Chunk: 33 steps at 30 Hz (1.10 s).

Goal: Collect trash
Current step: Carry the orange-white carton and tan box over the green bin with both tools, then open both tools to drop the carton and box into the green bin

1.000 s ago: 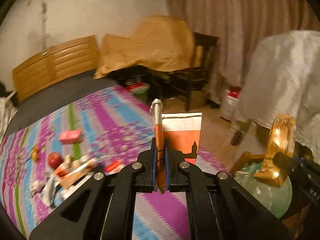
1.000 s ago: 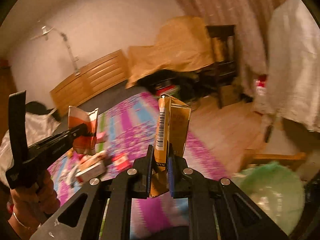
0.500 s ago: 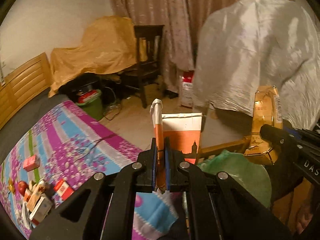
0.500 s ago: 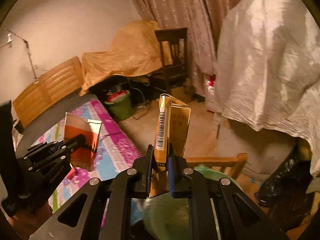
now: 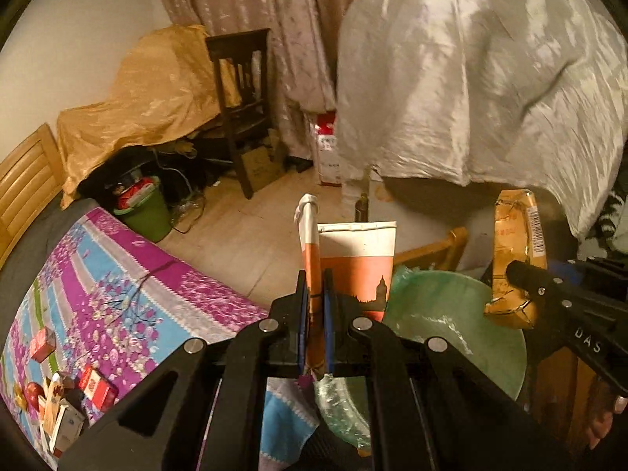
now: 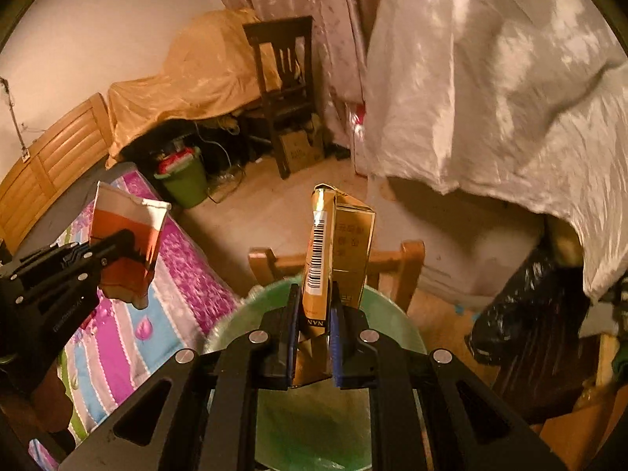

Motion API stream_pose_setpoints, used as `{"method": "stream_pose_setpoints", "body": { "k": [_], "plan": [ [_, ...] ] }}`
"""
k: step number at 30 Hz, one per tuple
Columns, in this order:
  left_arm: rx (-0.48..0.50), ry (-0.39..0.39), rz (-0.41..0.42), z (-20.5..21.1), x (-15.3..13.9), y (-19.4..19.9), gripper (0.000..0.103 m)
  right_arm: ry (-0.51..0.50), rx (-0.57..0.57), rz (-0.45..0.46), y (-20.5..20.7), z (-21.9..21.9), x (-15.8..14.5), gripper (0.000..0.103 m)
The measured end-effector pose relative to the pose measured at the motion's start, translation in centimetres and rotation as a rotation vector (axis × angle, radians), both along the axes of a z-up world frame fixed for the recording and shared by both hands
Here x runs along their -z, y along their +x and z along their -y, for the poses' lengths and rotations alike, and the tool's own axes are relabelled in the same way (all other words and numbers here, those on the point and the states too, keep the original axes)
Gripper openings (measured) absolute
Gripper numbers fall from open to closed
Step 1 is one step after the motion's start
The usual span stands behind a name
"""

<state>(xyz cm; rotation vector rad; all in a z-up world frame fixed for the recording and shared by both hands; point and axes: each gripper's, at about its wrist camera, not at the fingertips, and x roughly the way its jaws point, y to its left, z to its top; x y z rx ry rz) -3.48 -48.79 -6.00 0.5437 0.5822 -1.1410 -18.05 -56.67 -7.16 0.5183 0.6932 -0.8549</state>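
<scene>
My left gripper (image 5: 314, 306) is shut on an orange-and-white carton (image 5: 355, 259), upright, at the near rim of a green-bag-lined trash bin (image 5: 451, 314). In the right wrist view the same carton (image 6: 125, 235) sits in the left gripper (image 6: 117, 251), over the bed edge. My right gripper (image 6: 312, 314) is shut on a gold carton (image 6: 339, 251) with a barcode, held above the bin (image 6: 396, 322). The left wrist view shows that gold carton (image 5: 514, 255) over the bin's right side.
A purple-and-blue floral bedspread (image 5: 117, 294) carries several more boxes and a red apple (image 5: 35, 390) at far left. A small green bin (image 5: 147, 212), a dark chair (image 5: 243, 110), cloth-covered furniture (image 5: 471, 78) and a wooden stool (image 6: 408, 263) surround the floor.
Both grippers swung right, away from the bed and toward the lined bin, each still holding its carton. The bin now sits directly below and ahead of them.
</scene>
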Motion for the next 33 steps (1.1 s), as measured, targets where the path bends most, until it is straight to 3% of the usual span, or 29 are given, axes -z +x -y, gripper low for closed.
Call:
{"method": "stream_pose_setpoints", "body": {
  "k": [17,19,20,24,29,32,33],
  "plan": [
    [0.238,0.111,-0.101,2.6,4.5,-3.0,0.006,0.135,-0.055,-0.057,-1.8,0.1,5.9,0.015],
    [0.254,0.126,-0.087,2.8,5.0,-3.5,0.007,0.137,-0.037,-0.073,-1.8,0.2,6.3,0.033],
    [0.259,0.133,-0.081,2.9,5.1,-3.6,0.008,0.132,-0.034,-0.077,-1.8,0.3,6.4,0.036],
    [0.245,0.141,-0.086,2.6,5.5,-3.3,0.009,0.109,-0.003,-0.059,-2.4,0.6,6.3,0.036],
    [0.172,0.141,-0.077,0.6,5.3,-1.5,0.010,0.086,0.118,0.031,-4.5,1.7,5.4,0.036],
    [0.100,0.108,-0.063,-1.7,3.8,0.2,0.025,0.011,0.196,0.088,-5.2,1.6,3.4,0.036],
    [0.080,0.091,-0.051,-2.7,3.1,0.7,0.027,-0.050,0.267,0.105,-5.8,1.3,2.6,0.041]
  ]
}}
